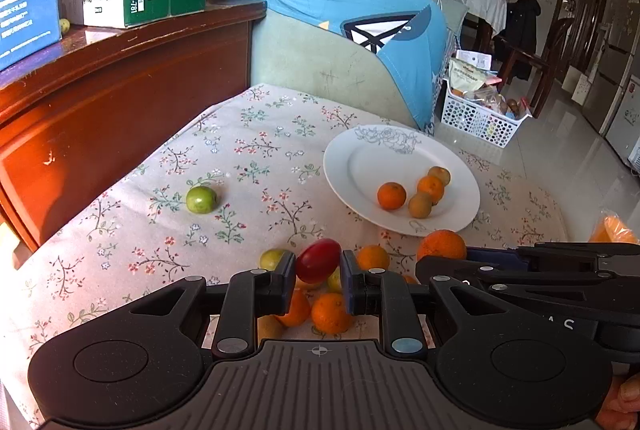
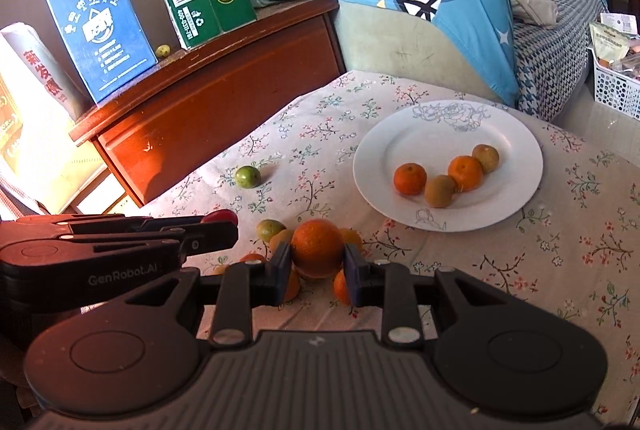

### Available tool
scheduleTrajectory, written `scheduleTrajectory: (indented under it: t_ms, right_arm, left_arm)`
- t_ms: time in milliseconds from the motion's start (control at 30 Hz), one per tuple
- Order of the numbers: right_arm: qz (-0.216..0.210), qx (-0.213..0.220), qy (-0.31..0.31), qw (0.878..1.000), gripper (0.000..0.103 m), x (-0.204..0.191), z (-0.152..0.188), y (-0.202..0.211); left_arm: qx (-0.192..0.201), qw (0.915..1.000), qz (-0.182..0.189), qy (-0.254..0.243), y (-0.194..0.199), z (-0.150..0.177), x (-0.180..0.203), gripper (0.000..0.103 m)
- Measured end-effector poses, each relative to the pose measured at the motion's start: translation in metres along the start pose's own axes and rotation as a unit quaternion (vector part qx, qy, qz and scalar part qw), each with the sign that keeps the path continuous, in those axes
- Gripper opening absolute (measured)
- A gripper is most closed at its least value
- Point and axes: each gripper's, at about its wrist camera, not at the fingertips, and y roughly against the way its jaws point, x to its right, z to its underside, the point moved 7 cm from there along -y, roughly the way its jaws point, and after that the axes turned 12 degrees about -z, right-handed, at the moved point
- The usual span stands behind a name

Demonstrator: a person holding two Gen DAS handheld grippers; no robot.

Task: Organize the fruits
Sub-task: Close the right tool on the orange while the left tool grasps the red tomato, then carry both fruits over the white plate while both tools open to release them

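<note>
my left gripper (image 1: 319, 272) pinches a red fruit (image 1: 318, 260) above the loose pile of oranges (image 1: 330, 312). my right gripper (image 2: 316, 266) clamps a big orange (image 2: 317, 247) beside it. beyond them the white plate (image 2: 376, 154) on the floral cloth holds two tangerines (image 2: 410, 178) and two brownish kiwis (image 2: 440, 191); a green fruit (image 1: 201, 199) lies apart.

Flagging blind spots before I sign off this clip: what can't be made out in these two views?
- Loose fruit pile: in both wrist views the gripper bodies cover part of it, so no count.
- Red fruit in the left gripper: in the right wrist view only a sliver shows.
- Small fruit on the cabinet: too small to identify.
- White basket: cut by the right view's edge; contents unclear.
</note>
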Motion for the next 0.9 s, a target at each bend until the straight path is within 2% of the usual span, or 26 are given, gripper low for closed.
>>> scheduleTrajectory:
  t_ms: [167, 433, 633, 900]
  right_arm:
    - [-0.003, 0.013, -0.002, 1.000, 0.028, 0.011, -0.027, 0.009]
    - [0.019, 0.032, -0.005, 0.999, 0.028, 0.044, -0.065, 0.013]
    - [0.033, 0.032, -0.029, 0.999, 0.028, 0.074, -0.081, 0.003]
    - [0.039, 0.020, -0.027, 0.999, 0.028, 0.097, -0.095, -0.022]
  left_arm:
    - [0.005, 0.9995, 0.021, 0.022, -0.005, -0.023, 0.005, 0.021]
    - [0.013, 0.9995, 0.028, 0.009, -0.026, -0.052, 0.021, 0.021]
    - [0.000, 0.9994, 0.034, 0.008, -0.051, -0.065, 0.031, 0.021]
    - [-0.015, 0.9991, 0.039, -0.009, -0.088, -0.071, 0.050, 0.021]
